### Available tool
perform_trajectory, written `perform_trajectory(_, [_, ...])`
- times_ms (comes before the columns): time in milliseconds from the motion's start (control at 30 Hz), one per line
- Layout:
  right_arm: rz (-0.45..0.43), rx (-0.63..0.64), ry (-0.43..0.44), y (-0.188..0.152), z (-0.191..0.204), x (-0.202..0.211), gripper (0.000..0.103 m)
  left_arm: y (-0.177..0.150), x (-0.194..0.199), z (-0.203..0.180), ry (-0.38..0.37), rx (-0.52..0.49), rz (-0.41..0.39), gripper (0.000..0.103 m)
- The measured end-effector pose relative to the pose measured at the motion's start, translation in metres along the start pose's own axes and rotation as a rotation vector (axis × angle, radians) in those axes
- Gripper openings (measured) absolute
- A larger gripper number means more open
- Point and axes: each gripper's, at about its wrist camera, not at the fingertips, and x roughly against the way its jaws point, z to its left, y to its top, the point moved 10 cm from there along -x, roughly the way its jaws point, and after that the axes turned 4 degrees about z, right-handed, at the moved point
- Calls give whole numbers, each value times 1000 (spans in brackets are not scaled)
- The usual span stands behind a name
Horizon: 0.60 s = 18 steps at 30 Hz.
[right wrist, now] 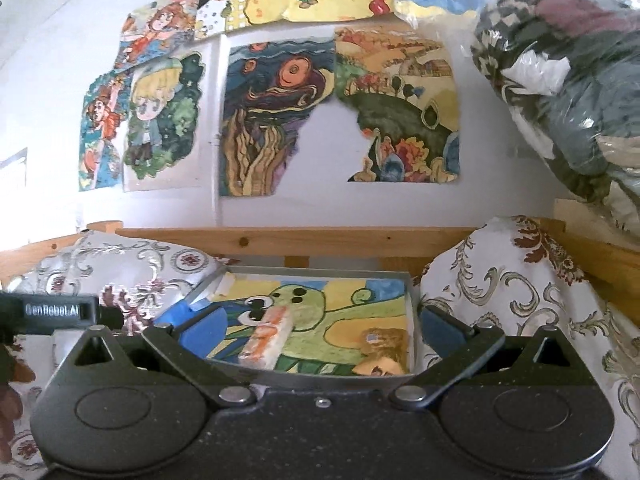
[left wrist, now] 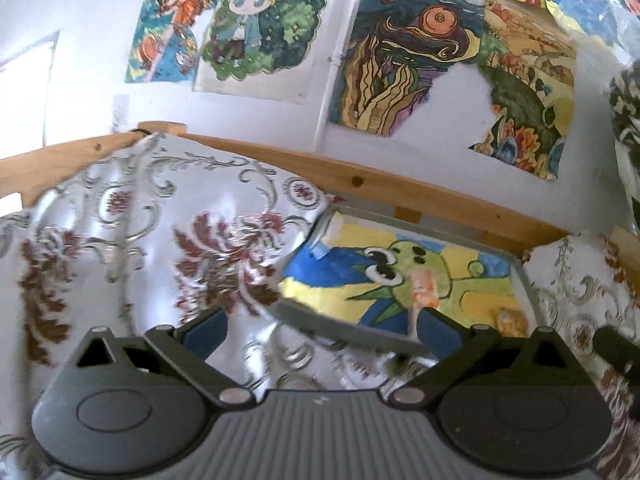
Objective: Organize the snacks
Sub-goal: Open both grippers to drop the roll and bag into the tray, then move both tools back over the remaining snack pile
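One label legible: "GenRobot.AI" on left tongs (right wrist: 60, 312)

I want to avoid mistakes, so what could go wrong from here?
The tray sits on soft patterned cloth, so pressing on it may tip it. The stick snack lies loose, so the open right gripper could push it instead of gripping. The golden snack lies near the tray's wall, leaving little room.

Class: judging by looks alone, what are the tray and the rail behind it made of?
Tray: seemingly grey metal or plastic, with thin, smooth, matte walls. Rail: bare pale wood, with visible knots and grain.
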Motion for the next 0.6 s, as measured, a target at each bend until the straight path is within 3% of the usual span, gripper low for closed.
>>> perform_trajectory(367, [39, -40, 11, -24, 27, 48, 102, -30, 59, 37, 43, -18, -37, 103])
perform_trajectory(600, [76, -69, 23, -42, 41, 75, 102, -57, 85, 65, 74, -16, 23, 103])
